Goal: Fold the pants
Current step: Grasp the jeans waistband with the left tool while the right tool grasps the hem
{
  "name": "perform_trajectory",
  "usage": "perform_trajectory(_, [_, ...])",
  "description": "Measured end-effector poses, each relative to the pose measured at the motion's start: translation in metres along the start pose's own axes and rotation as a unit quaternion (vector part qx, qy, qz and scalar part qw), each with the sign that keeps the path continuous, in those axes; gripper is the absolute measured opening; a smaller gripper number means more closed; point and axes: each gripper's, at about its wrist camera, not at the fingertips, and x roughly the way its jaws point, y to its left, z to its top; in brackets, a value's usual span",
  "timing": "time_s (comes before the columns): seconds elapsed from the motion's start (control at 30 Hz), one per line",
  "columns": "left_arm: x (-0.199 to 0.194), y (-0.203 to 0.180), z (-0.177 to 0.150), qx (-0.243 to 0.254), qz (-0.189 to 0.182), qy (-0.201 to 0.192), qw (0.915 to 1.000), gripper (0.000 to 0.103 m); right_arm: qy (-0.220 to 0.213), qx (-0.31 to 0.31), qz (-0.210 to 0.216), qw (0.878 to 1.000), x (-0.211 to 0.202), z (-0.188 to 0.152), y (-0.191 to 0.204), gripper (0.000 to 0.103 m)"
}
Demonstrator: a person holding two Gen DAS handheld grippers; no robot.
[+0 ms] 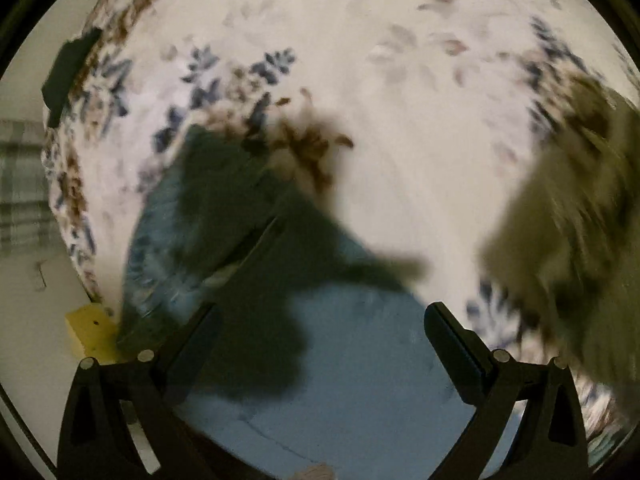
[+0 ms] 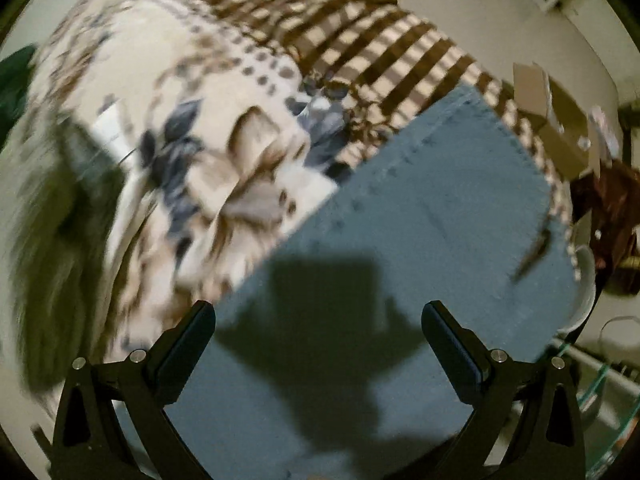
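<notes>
Left wrist view: the left gripper [image 1: 320, 344] has its fingers [image 1: 456, 356] spread wide with nothing between them. The blue pants [image 1: 360, 360] lie flat on the floral bedspread [image 1: 380, 120], filling the gap between the fingers and reaching up past the left one, crossed by a dark shadow [image 1: 260, 280]. A yellow block [image 1: 90, 332] sits outside the left finger.

Right wrist view: the right gripper [image 2: 320, 340] is likewise wide apart and empty. The pants [image 2: 420, 208] stretch ahead and rightward beyond the fingers [image 2: 452, 356]; the bedspread [image 2: 208, 152] lies ahead to the left, and a cardboard box [image 2: 560, 120] sits far right.
</notes>
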Motion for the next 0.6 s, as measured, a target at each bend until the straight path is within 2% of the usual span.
perform_trajectory(0.2, [0.035,-0.025,0.017,-0.009,0.01,0.023,0.9996,0.103,0.025,0.043,-0.014,0.999,0.067,0.038,0.024,0.103])
perform_trajectory(0.33, [0.034,-0.035,0.011,0.0,0.027,0.006,0.9996,0.101,0.028,0.047,-0.026,0.998,0.089,0.043,0.036,0.103])
perform_trajectory(0.43, [0.024,-0.036,0.005,-0.005,0.019,-0.015,0.9997,0.086,0.027,0.057,-0.015,0.998,0.1,0.043,0.036,0.098])
perform_trajectory(0.47, [0.018,-0.036,0.002,-0.006,0.017,-0.025,0.9995,0.072,0.026,0.06,-0.013,0.998,0.1,0.043,0.034,0.096])
perform_trajectory(0.5, [0.011,-0.036,0.001,-0.004,0.015,-0.036,0.9993,0.039,0.024,0.062,-0.012,0.998,0.103,0.043,0.033,0.089])
perform_trajectory(0.57, [-0.007,-0.035,-0.007,0.006,0.007,-0.055,0.9985,0.002,0.018,0.065,-0.009,0.998,0.104,0.042,0.033,0.072])
perform_trajectory(0.6, [-0.012,-0.033,-0.01,0.008,-0.005,-0.055,0.9985,0.002,0.013,0.065,-0.009,0.998,0.104,0.041,0.033,0.057])
